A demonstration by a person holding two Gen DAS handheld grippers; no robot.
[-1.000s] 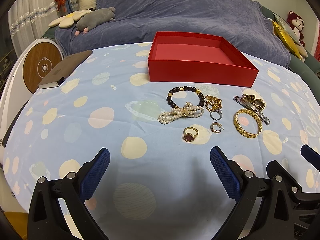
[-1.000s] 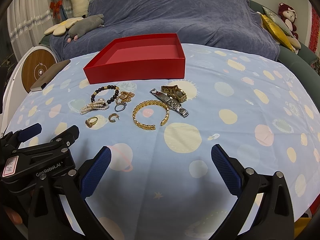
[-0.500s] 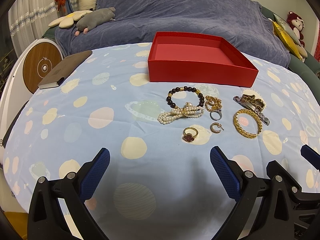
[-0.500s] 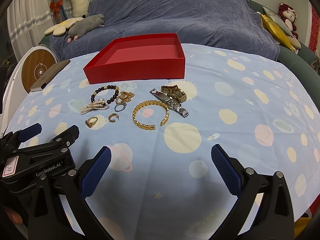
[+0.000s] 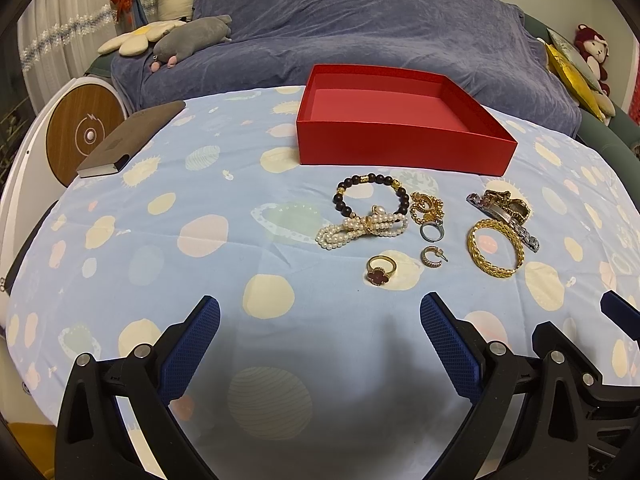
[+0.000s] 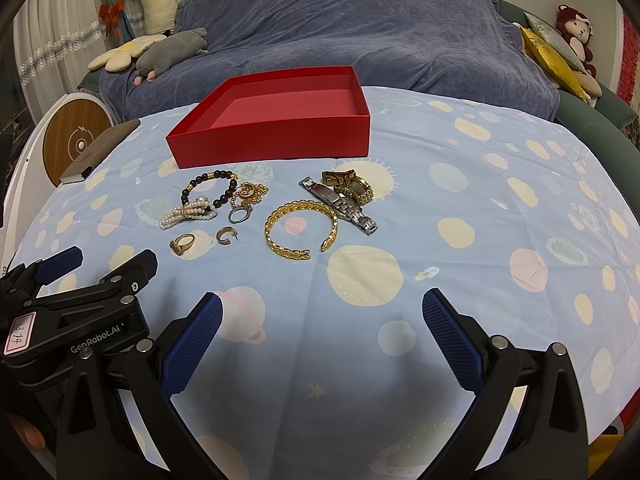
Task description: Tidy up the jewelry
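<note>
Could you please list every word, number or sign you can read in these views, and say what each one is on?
"GenRobot.AI": white lettering on the black body of the left gripper, seen from the right wrist view.
"13.14": handwritten on a pink-edged sticker on that same body.
A lightning-bolt sign inside rings: on the round wooden disc beside the table.
The brown notebook bears a small stamp, too small to read.

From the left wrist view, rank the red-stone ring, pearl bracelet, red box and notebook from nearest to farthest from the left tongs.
1. Red-stone ring: just ahead of the left tongs, slightly right.
2. Pearl bracelet: behind the ring, in the jewelry cluster.
3. Notebook and red box: both far back, the notebook at the left edge, the box ahead and right; too close to call.
</note>
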